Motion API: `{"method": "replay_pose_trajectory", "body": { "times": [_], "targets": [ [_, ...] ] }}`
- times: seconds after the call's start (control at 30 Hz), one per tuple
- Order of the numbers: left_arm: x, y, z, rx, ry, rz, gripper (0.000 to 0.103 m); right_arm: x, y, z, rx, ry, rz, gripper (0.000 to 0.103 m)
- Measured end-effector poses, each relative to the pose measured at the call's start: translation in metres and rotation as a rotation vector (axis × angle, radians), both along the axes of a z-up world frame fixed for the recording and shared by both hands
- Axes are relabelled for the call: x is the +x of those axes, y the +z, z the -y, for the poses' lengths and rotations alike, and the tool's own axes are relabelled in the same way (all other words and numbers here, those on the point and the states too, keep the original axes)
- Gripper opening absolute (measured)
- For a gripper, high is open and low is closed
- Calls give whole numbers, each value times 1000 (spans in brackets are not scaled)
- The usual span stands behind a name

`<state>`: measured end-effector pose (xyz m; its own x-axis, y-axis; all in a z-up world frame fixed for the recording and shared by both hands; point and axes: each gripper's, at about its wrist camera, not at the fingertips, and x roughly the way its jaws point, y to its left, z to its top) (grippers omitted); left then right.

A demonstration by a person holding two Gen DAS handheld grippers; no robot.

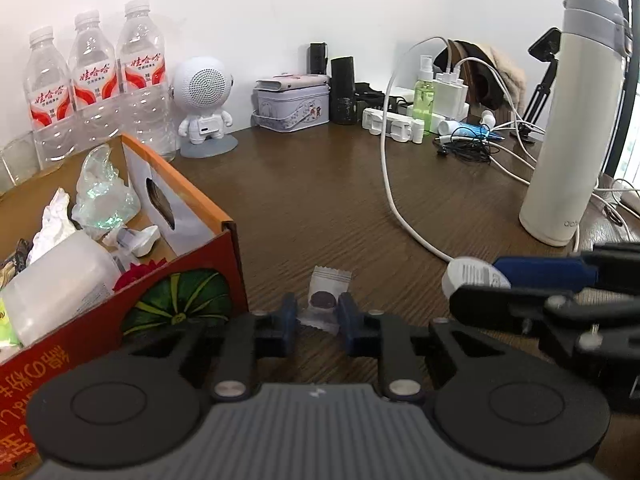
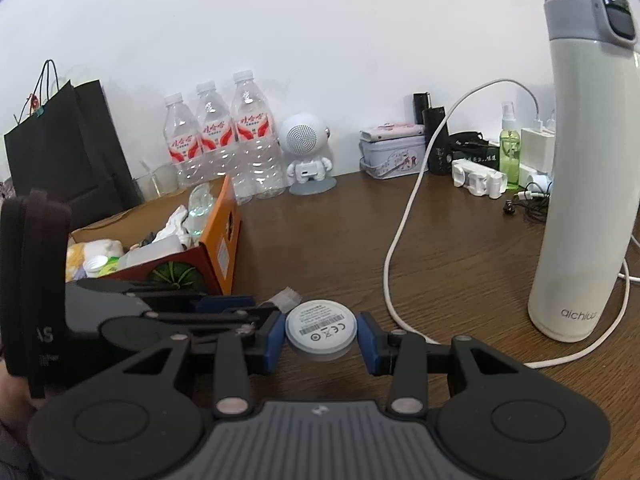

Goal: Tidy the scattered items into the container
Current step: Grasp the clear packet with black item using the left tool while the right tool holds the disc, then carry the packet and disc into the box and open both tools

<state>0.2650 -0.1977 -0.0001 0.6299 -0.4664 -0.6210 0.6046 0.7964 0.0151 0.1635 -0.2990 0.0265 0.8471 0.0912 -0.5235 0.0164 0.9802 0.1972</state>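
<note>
A small clear sweet packet [image 1: 328,278] with a dark round piece inside lies on the brown table beside the box. My left gripper [image 1: 319,306] has its blue pads pressed against the packet's two sides. The cardboard box [image 1: 224,226], orange and red with a watermelon picture, stands just to the left and holds tissues, plastic wrap and a bottle. My right gripper [image 2: 321,334] is shut on a white round charger puck [image 2: 320,320], held just above the table with its white cable [image 2: 400,240] trailing off. In the left wrist view the puck [image 1: 470,274] shows at the right.
A tall white flask [image 1: 568,128] stands at the right among cables. Along the wall are three water bottles [image 1: 94,68], an astronaut speaker [image 1: 204,96], a tin [image 1: 292,110], a green spray bottle [image 1: 424,96] and chargers. A black paper bag [image 2: 64,148] stands behind the box.
</note>
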Motion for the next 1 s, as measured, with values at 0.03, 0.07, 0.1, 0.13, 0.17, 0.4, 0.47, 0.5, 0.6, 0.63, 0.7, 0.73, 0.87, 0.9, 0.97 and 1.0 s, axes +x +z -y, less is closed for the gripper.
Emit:
{"method": "replay_pose_trajectory", "body": {
  "times": [0.03, 0.07, 0.1, 0.13, 0.17, 0.4, 0.47, 0.5, 0.6, 0.63, 0.7, 0.73, 0.87, 0.9, 0.97, 1.0],
  "targets": [
    [-1, 0, 1, 3, 5, 4, 22, 0, -1, 0, -1, -2, -2, 39],
    [-2, 0, 2, 7, 8, 9, 21, 0, -1, 1, 0, -6, -3, 39],
    [-3, 0, 2, 9, 12, 12, 21, 1, -2, 2, 4, -9, -7, 39],
    [-5, 0, 1, 8, 20, 13, 21, 1, -3, 3, 11, -10, -10, 39],
    [-7, 1, 0, 10, 33, 13, 21, 1, -3, 3, 12, -9, -13, 39],
    [-92, 3, -36, 41, 176, 53, 21, 2, -7, -8, 25, 103, -24, 39],
    [-122, 6, -58, 24, 257, 59, 21, 1, -8, -17, 24, 169, -34, 38],
    [-135, 11, -74, 13, 303, 72, 20, 0, -8, -24, 15, 200, -36, 38],
    [-169, 27, -115, -47, 432, 99, 20, -10, -5, -43, -5, 282, -22, 38],
    [-179, 32, -125, -62, 458, 108, 20, -16, -2, -51, -17, 308, -18, 38],
    [-204, 41, -142, -48, 511, 150, 21, -37, 6, -66, -50, 354, -7, 38],
    [-214, 45, -147, -37, 532, 174, 21, -49, 10, -70, -51, 375, 2, 38],
    [-259, 59, -162, -66, 576, 232, 21, -110, 24, -76, 19, 433, 72, 38],
    [-265, 59, -165, -86, 569, 213, 21, -125, 25, -78, 18, 445, 98, 38],
    [-274, 60, -169, -121, 569, 192, 21, -145, 28, -83, -1, 456, 136, 38],
    [-278, 62, -170, -128, 566, 196, 21, -152, 29, -86, -8, 458, 149, 38]
  ]
}}
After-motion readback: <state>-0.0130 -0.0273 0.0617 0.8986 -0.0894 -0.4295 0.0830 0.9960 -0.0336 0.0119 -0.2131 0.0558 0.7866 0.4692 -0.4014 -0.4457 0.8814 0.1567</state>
